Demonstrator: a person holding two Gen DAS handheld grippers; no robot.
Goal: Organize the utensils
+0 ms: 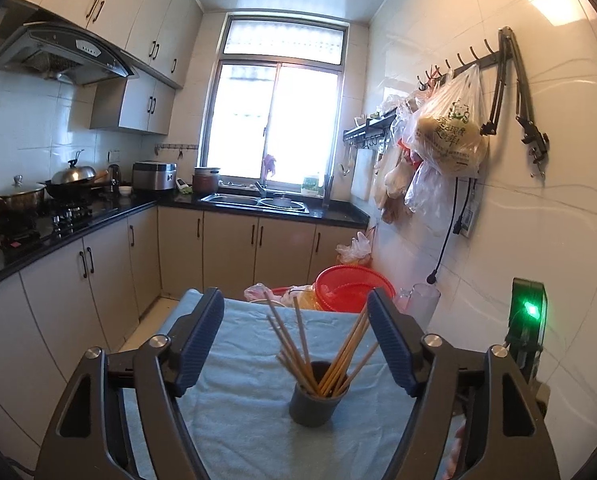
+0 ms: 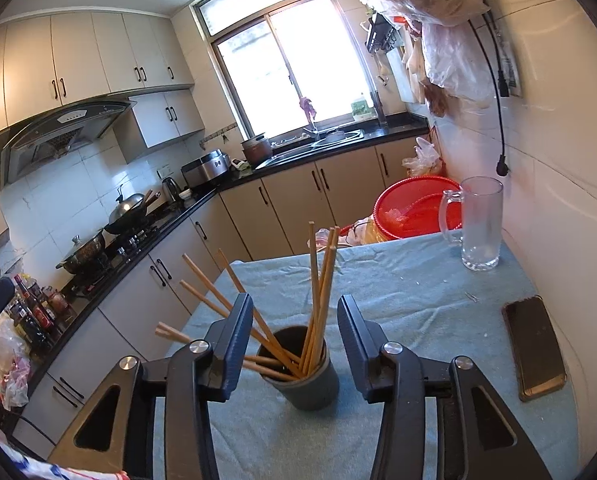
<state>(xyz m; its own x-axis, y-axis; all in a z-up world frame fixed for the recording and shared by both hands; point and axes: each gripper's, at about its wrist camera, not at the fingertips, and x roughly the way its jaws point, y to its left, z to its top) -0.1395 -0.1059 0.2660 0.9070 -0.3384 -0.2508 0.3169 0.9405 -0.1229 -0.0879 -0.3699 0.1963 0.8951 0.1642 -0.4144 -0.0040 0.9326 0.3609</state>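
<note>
A dark grey cup (image 1: pixel 314 406) (image 2: pixel 300 376) stands upright on a light blue towel (image 1: pixel 242 412) (image 2: pixel 418 300) that covers the table. Several wooden chopsticks (image 1: pixel 298 344) (image 2: pixel 318 292) stick out of the cup and fan to both sides. My left gripper (image 1: pixel 296 304) is open, its blue pads wide apart, with the cup and chopsticks ahead between the fingers, untouched. My right gripper (image 2: pixel 296 308) is open too and sits close to the cup. Some chopsticks pass between its fingers and some lean out behind the left finger (image 2: pixel 238 344), but neither pad presses on them.
A clear glass mug (image 2: pixel 480 224) stands at the far right of the table and a phone (image 2: pixel 534 346) lies near the right wall. A red basin (image 1: pixel 352 288) (image 2: pixel 414 206) sits beyond the table's far edge. Kitchen counters run along the left.
</note>
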